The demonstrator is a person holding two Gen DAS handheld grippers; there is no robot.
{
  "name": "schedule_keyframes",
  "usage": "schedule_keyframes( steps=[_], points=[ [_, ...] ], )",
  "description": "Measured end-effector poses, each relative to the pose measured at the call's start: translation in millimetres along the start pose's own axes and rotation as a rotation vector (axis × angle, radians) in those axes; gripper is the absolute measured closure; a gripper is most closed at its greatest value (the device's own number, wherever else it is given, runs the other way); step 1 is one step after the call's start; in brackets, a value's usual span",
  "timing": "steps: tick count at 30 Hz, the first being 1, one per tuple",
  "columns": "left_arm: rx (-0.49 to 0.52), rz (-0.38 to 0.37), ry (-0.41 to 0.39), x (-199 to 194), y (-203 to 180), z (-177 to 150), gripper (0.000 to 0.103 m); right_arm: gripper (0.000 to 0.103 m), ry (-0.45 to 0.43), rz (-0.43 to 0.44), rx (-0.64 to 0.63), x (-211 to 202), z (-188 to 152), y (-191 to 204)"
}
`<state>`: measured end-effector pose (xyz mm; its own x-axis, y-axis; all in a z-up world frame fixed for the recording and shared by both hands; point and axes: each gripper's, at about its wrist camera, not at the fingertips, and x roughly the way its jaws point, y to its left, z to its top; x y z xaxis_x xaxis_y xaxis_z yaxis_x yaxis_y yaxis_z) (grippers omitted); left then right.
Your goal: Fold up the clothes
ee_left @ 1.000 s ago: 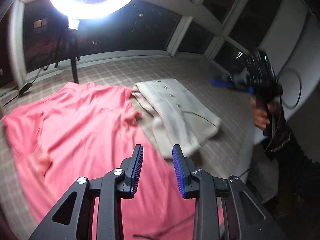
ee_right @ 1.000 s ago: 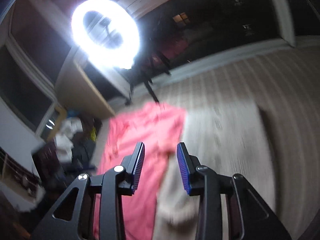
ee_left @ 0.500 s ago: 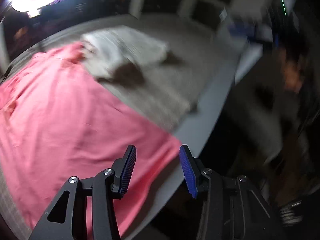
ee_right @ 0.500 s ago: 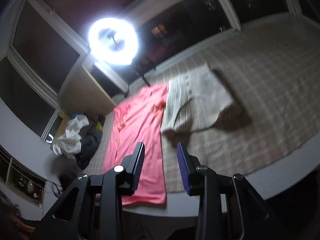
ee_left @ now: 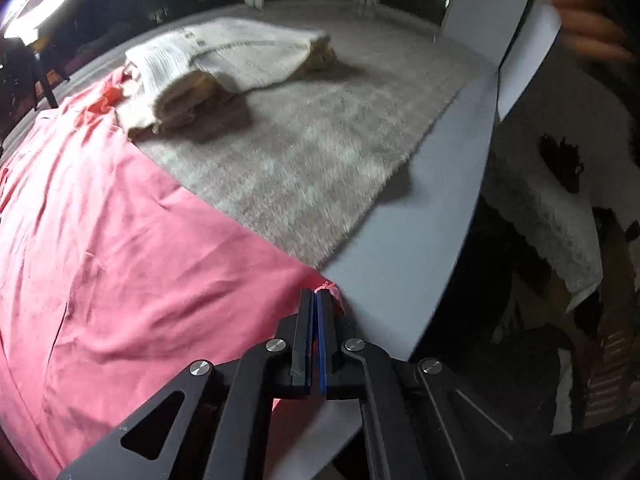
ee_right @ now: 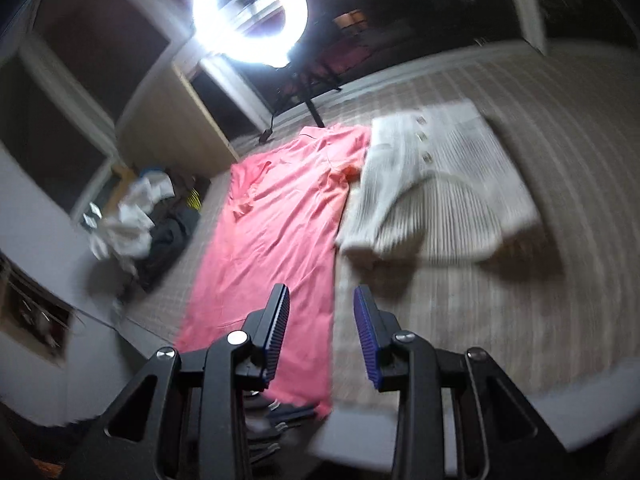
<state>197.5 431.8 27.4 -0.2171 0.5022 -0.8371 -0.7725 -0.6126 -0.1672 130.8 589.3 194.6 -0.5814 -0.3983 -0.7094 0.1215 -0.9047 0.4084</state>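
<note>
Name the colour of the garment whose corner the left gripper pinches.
Coral pink garment; clearest in the left wrist view, at the left gripper.

bare blanket (ee_left: 320, 152) beside cardigan (ee_left: 240, 56)

A bed (ee_right: 520, 408) with a pale grey edge carries everything here. A beige checked blanket (ee_right: 480, 320) covers its top and stops short of the near edge. Directly on the blanket lie a pink garment (ee_right: 272, 240), spread flat toward 10 o'clock, and a cream ribbed cardigan (ee_right: 440, 188) with buttons at 1 o'clock, touching the pink one's top corner.
</note>
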Motion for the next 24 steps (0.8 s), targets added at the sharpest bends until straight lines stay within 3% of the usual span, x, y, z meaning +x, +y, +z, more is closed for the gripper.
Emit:
schedule_keyframes(
  steps=[5, 13, 20, 24],
  points=[
    [-0.234, -0.086, -0.076, -29.0, 30.8, -13.5, 0.102, 0.070, 0.081, -0.042, -0.065, 101.7, 71.1, 5.8],
    [-0.272, -0.121, -0.076, -39.9, 37.4, 1.5, 0.102, 0.070, 0.154, -0.205, -0.180, 257.0, 188.9, -2.5],
    [-0.307, -0.120, -0.075, -28.3, 51.7, 7.9, 0.102, 0.070, 0.265, -0.318, -0.260, 321.2, 220.7, -16.0],
    [-0.362, -0.138, -0.086, -26.9, 62.7, 4.6, 0.102, 0.071, 0.303, -0.266, -0.254, 323.4, 217.6, -25.6]
  ],
)
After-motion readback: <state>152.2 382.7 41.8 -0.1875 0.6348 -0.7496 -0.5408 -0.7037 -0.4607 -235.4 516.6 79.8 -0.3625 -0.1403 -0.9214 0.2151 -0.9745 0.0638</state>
